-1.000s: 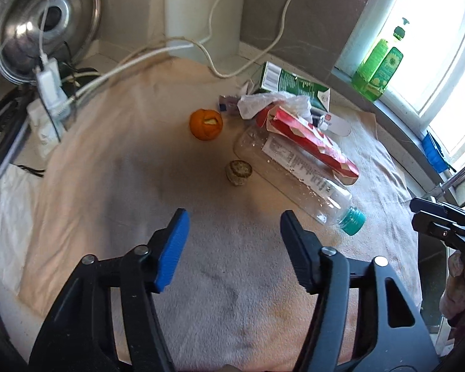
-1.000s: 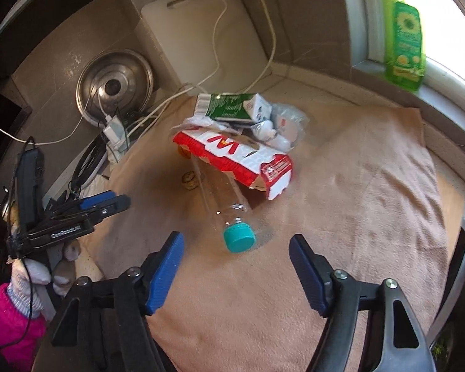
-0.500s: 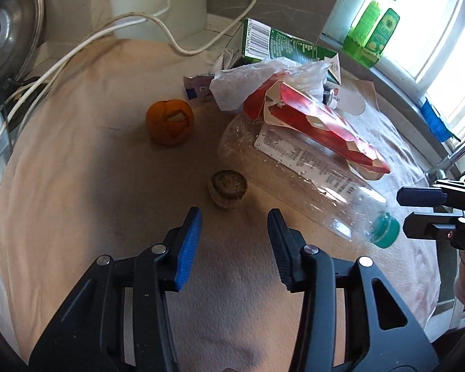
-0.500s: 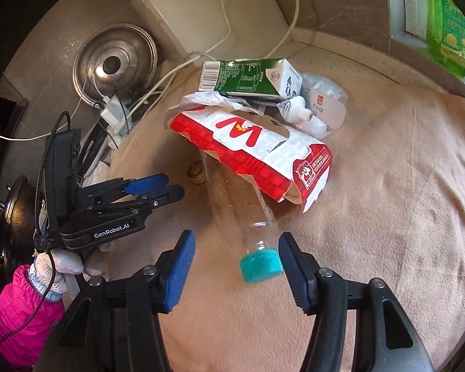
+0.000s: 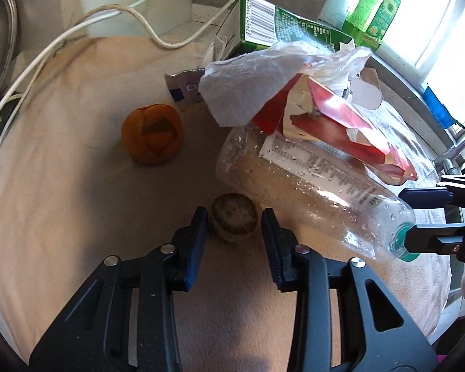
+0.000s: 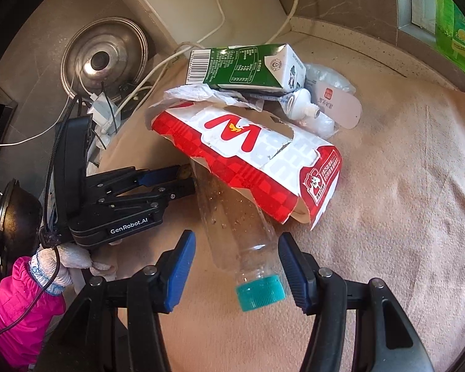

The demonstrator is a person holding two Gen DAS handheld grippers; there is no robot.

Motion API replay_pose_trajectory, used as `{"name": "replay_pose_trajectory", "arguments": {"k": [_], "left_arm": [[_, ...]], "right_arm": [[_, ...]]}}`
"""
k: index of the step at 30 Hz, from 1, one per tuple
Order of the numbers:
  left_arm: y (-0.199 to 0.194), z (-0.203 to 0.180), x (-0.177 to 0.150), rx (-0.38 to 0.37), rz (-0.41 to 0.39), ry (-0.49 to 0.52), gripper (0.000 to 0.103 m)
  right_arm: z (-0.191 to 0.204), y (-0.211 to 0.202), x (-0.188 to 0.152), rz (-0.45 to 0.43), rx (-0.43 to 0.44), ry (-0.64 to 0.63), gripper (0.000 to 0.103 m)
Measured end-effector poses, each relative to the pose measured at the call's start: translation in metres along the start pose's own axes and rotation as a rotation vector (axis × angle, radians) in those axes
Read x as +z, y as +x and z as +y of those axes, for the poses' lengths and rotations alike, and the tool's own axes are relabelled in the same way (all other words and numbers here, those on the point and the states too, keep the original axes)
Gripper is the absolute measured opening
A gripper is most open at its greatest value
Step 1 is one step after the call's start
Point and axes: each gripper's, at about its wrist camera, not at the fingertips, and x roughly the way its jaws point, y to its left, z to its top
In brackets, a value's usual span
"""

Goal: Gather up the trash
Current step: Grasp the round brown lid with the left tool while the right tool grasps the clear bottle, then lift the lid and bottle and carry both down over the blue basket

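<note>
Left wrist view
left tool: jaws have just been closing and now sit on either side of the small round brown scrap. There's a sliver of gap on both sides, so no squeeze on it as far as I can see.
brown scrap: sits on the beige cloth covering the counter, just beside the fat end of the clear plastic bottle.
orange peel: curled into a ball, on the cloth up and left of the scrap, apart from everything.
pile: red-and-white paper bag lies across the bottle, crumpled white wrapper on top of it, green carton behind.
right tool: pokes in from the right edge, fingers straddling the bottle's teal cap.

Right wrist view
right tool: jaws partly open on either side of the bottle neck, just above the teal cap. Gaps show on both sides, so nothing gripped.
bottle: lying flat on the cloth, cap end towards the camera, far end tucked under the paper bag.
carton: on its side behind the bag, with a small white bottle next to it.
left tool: over on the left, held by a white-gloved hand with a pink sleeve, tips at the scrap.
background: steel pot lid leaning on the wall, white cables trailing past.
</note>
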Motion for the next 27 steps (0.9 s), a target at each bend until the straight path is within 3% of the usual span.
{"name": "replay_pose_trajectory", "arguments": {"k": [12, 19, 27], "left_arm": [[-0.025, 0.025, -0.015, -0.007, -0.045, -0.067, 0.032], [-0.055, 0.036, -0.035, 0.005, -0.066, -0.092, 0.032], [-0.086, 0.036, -0.06, 0.041, -0.085, -0.095, 0.032]], "right_arm": [[0.007, 0.023, 0.012, 0.011, -0.037, -0.019, 0.06], [0.025, 0.046, 0.02, 0.019, -0.09, -0.076, 0.069], [0.04, 0.053, 0.013, 0.029, -0.127, -0.103, 0.061]]}}
